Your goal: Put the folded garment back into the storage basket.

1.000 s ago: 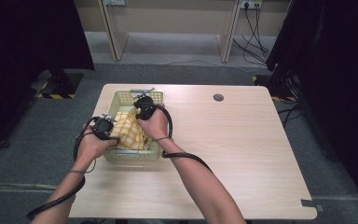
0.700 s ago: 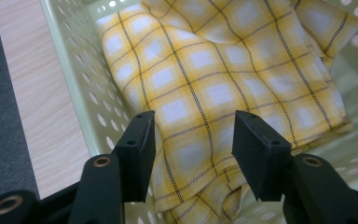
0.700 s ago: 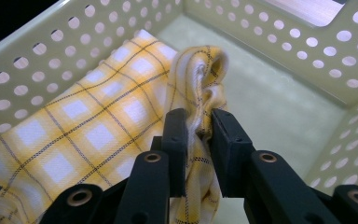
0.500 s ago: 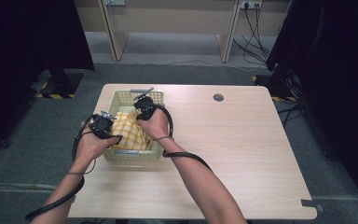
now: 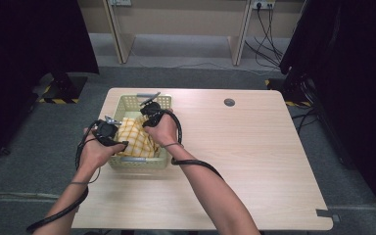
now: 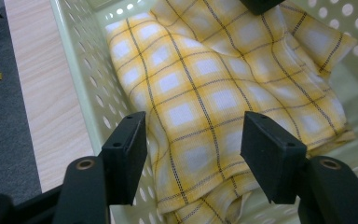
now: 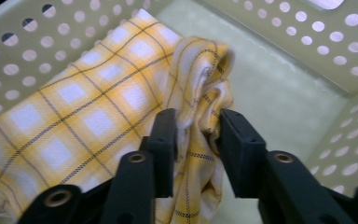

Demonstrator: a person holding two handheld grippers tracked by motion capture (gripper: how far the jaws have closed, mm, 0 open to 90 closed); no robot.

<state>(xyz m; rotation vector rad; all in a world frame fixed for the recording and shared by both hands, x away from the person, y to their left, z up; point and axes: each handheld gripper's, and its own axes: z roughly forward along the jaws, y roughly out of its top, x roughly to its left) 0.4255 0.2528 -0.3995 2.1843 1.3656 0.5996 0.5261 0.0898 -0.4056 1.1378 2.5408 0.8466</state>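
Little differs across the second. The left gripper (image 5: 108, 131) drifts slightly along the basket (image 5: 127, 162) wall nearest the bench's left edge, toward the person's side, the hand lower on that wall than before. The right gripper (image 5: 150, 110) edges a touch toward the basket's far wall, and the yellow checked cloth (image 5: 134, 139) bunches a little higher beneath it, its fold lifted between the jaws.

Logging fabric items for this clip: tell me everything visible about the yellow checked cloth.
The yellow checked cloth is woven-looking fabric with white squares and thin dark lines. It lies loosely folded and rumpled inside the pale perforated basket, against its wall. The right gripper pinches a bunched fold; the left gripper stands open astride its near edge.
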